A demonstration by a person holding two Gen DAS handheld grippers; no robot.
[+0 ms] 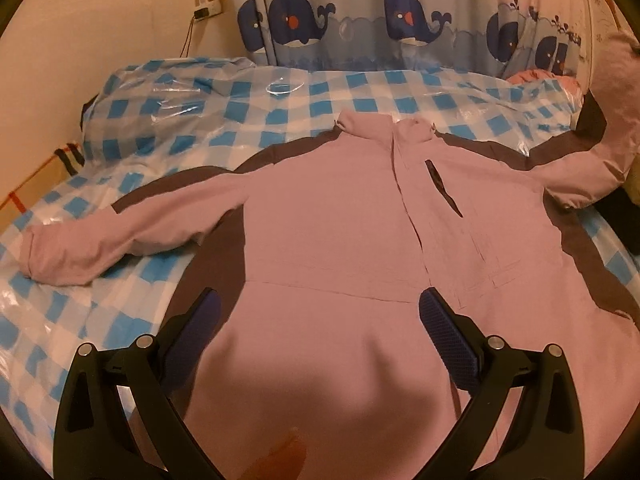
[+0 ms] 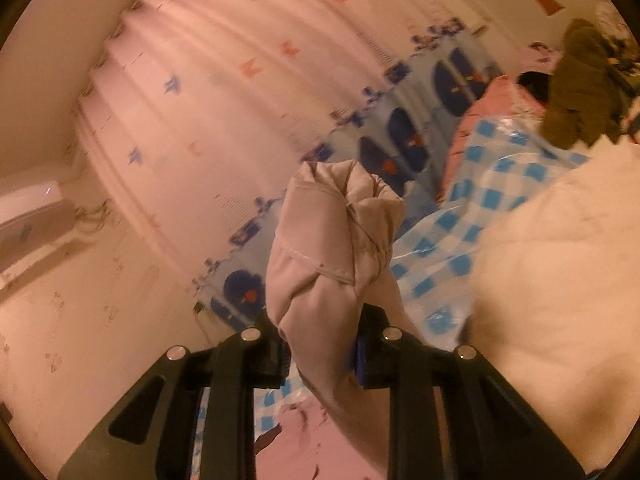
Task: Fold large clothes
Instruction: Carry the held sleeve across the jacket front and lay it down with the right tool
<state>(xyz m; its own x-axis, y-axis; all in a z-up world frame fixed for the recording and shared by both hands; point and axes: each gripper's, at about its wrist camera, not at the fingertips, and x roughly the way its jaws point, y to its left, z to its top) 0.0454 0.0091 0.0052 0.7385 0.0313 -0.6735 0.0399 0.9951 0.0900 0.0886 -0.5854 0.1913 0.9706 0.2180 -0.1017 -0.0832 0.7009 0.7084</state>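
Note:
A pink jacket (image 1: 328, 216) with dark brown shoulder panels lies front up on the bed, collar toward the curtain. Its one sleeve (image 1: 104, 248) stretches flat to the left. The other sleeve (image 1: 600, 160) rises off the bed at the right edge of the left wrist view. My left gripper (image 1: 320, 312) hovers open above the jacket's lower front, nothing between its blue pads (image 1: 448, 332). In the right wrist view my right gripper (image 2: 322, 356) is shut on the bunched sleeve cuff (image 2: 332, 248), lifted and pointing nearly level toward the curtain.
The bed carries a blue and white checked cover (image 1: 200, 120) under clear plastic. A whale-print curtain (image 1: 360, 16) hangs behind it. A wall socket with a cable (image 1: 206, 6) is at the left. A pale bundle (image 2: 552, 264) and a brown plush toy (image 2: 580, 84) lie at the right.

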